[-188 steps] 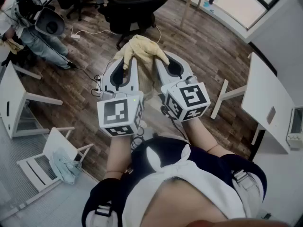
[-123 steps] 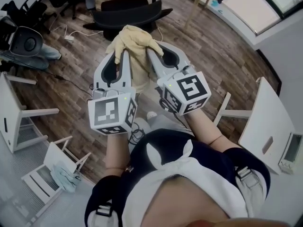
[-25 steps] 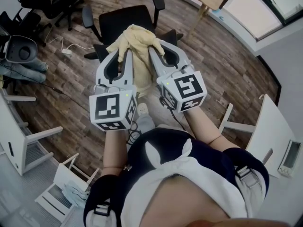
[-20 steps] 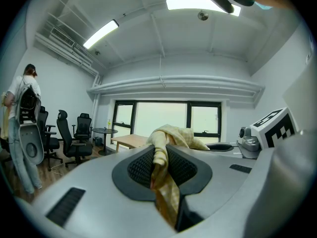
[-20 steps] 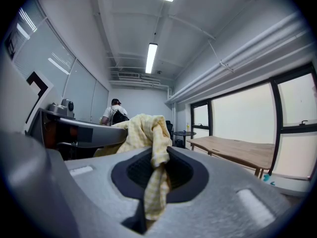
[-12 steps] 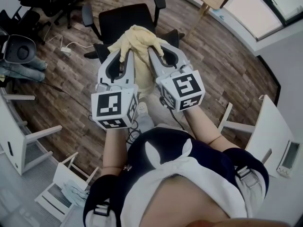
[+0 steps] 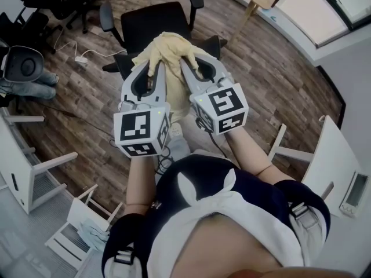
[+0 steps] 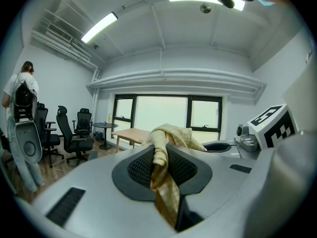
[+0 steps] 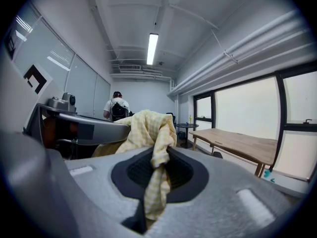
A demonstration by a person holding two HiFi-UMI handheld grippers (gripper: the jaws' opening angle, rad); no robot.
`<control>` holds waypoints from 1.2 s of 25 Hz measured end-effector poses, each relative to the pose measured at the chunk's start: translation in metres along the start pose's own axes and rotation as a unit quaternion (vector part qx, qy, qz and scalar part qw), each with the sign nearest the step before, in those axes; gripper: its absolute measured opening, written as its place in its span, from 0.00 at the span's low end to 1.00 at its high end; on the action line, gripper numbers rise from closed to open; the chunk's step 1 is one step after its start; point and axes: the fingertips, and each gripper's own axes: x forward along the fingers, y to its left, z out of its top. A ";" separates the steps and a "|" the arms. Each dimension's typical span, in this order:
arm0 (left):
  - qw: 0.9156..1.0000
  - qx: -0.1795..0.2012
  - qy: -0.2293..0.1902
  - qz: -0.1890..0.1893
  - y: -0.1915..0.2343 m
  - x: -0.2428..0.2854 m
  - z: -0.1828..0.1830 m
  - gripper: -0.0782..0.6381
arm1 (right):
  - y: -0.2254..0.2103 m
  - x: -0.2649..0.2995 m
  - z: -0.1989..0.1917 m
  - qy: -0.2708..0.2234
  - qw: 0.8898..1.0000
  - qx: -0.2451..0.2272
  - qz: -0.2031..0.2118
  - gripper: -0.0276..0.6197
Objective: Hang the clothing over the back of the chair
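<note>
Found left tool [image 7: 155, 69] at centre-left of the head view, jaws drawn close on a fold of the yellow checked garment [image 7: 169, 44]. Confirmed in the left gripper view: cloth pinched between the dark pads [image 8: 141, 168], with a strip trailing down toward the lens. Found right tool [image 7: 186, 66] just beside it at centre-right, likewise clamped on a second fold, with cloth pressed between its pads and hanging below them. Noted the garment bunched between both tool tips at upper centre of the head view, above the backrest [image 7: 212, 44] of the black office chair [image 7: 152, 21], seat beyond at the top of the frame. Could not establish contact between garment and backrest. Noted wooden floor [image 7: 278, 80] under the chair.
</note>
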 end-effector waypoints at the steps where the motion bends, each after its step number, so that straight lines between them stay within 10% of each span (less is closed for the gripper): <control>1: 1.000 0.000 0.002 -0.001 0.000 0.000 -0.001 0.20 | 0.001 0.000 -0.001 0.003 1.000 -0.002 0.002 0.10; 30: 0.995 -0.002 0.097 0.016 0.000 0.020 -0.043 0.20 | 0.007 0.014 -0.038 0.090 0.994 -0.054 0.020 0.10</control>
